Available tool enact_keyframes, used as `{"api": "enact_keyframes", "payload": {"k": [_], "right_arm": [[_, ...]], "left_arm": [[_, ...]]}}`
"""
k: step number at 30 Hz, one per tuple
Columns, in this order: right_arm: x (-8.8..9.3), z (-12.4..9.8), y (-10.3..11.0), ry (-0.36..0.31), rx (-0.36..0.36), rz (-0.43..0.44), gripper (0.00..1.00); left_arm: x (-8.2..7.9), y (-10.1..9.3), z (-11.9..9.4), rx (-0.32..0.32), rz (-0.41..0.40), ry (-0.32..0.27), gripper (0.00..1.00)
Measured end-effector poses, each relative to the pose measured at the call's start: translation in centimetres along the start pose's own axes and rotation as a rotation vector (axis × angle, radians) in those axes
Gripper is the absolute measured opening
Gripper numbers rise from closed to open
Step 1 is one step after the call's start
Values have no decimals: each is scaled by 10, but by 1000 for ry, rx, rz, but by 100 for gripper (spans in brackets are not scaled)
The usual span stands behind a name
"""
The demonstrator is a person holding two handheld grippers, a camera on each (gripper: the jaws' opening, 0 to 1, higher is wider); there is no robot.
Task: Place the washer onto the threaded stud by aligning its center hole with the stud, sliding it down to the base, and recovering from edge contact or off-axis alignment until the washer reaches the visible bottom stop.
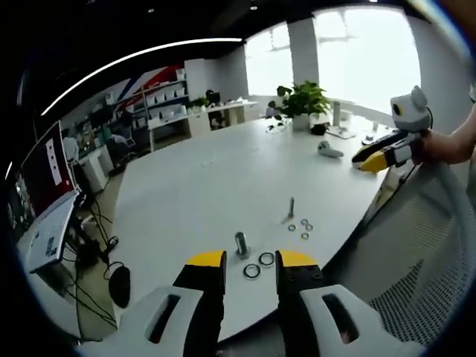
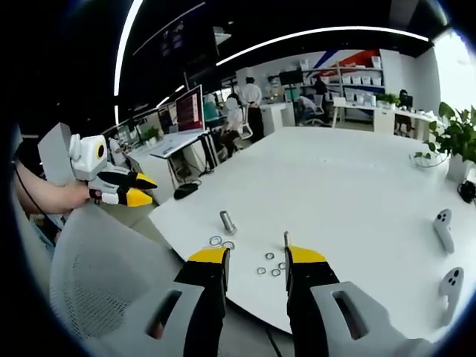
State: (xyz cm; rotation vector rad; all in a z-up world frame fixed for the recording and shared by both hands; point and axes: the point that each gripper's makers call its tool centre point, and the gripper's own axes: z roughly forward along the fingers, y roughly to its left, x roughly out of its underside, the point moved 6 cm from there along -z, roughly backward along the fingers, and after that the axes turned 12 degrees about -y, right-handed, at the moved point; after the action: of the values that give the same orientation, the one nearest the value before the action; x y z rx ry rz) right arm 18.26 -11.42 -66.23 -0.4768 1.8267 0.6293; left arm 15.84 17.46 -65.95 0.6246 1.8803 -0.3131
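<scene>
progress: nothing placed yet | left gripper (image 1: 250, 262) jaws apart, empty | right gripper (image 2: 257, 259) jaws apart, empty | washers (image 1: 305, 226) loose on table (image 1: 193, 186) beside threaded stud (image 1: 291, 206) (bare) | left: pick, align, seat

Open tabletop (image 1: 208, 186) around stud (image 1: 291, 207); washers (image 1: 305, 226) beside.

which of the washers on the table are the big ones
The two larger rings lying beside the short thick cylinder, nearest the left tongs. The small washers form a separate cluster by the thin upright stud, farther out.
</scene>
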Motion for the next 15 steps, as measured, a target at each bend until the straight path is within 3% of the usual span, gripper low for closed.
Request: {"api": "enact_keyframes", "payload": {"k": [8, 12, 15], "right_arm": [[-1, 1, 1, -7, -6, 0, 32], [0, 2, 2, 0, -13, -5, 32], [0, 2, 2, 3, -11, -4, 32]], "left_arm": [[17, -7, 6, 61, 51, 161, 26], [22, -6, 10, 92, 74, 220, 26], [21, -5, 18, 118, 83, 230, 27]]}}
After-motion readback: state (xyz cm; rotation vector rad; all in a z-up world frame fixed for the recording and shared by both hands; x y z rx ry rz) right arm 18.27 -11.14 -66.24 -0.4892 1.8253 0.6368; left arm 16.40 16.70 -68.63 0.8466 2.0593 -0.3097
